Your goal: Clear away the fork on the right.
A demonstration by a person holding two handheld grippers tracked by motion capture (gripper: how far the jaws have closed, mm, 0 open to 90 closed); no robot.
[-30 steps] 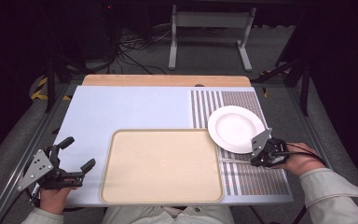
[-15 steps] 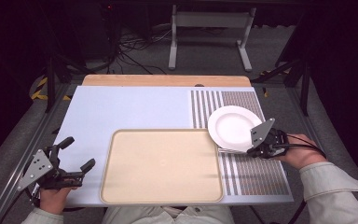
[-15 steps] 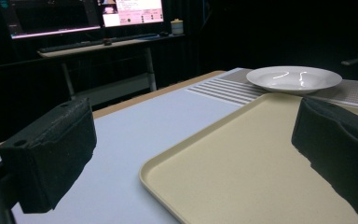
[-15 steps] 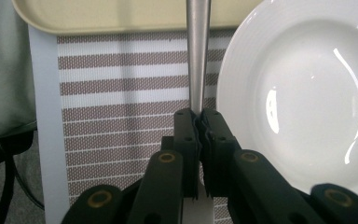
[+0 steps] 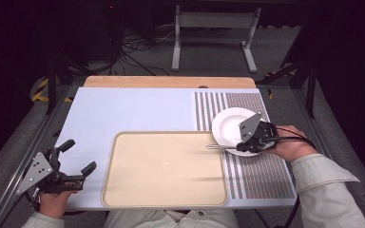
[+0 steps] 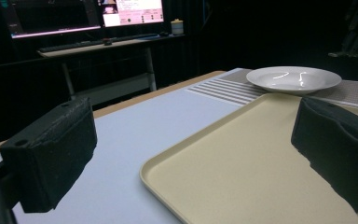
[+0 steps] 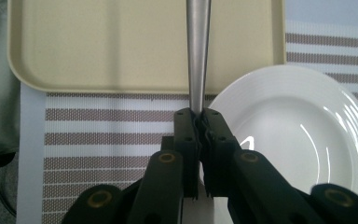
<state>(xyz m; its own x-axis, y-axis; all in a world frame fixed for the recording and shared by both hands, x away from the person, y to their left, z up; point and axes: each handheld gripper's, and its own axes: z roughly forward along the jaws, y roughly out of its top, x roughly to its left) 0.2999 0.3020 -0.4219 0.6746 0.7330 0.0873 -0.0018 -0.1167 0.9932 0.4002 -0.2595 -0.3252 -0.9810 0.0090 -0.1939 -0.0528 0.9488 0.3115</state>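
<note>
My right gripper [image 5: 240, 146] is shut on the handle of a silver metal utensil [image 5: 217, 147], which sticks out to the left over the right edge of the beige tray [image 5: 166, 166]. In the right gripper view the handle [image 7: 198, 56] rises straight from the closed jaws [image 7: 200, 116], and its far end is cut off. The gripper hovers by the near left rim of a white plate [image 5: 233, 124] that lies on the striped mat. My left gripper [image 5: 79, 156] rests at the table's near left corner, open and with nothing between its jaws [image 6: 193, 158]. It faces the tray [image 6: 242, 168] and the plate [image 6: 293, 78].
A striped placemat [image 5: 261, 175] covers the table's right side, and a pale blue surface [image 5: 123, 109] covers the left. A wooden strip [image 5: 171, 81] runs along the far edge. Beyond it stand a metal stand [image 5: 214, 28] and floor cables.
My right gripper has moved left and risen with the utensil, from the mat beside the plate to the plate's near left rim. The left gripper has stayed put.
</note>
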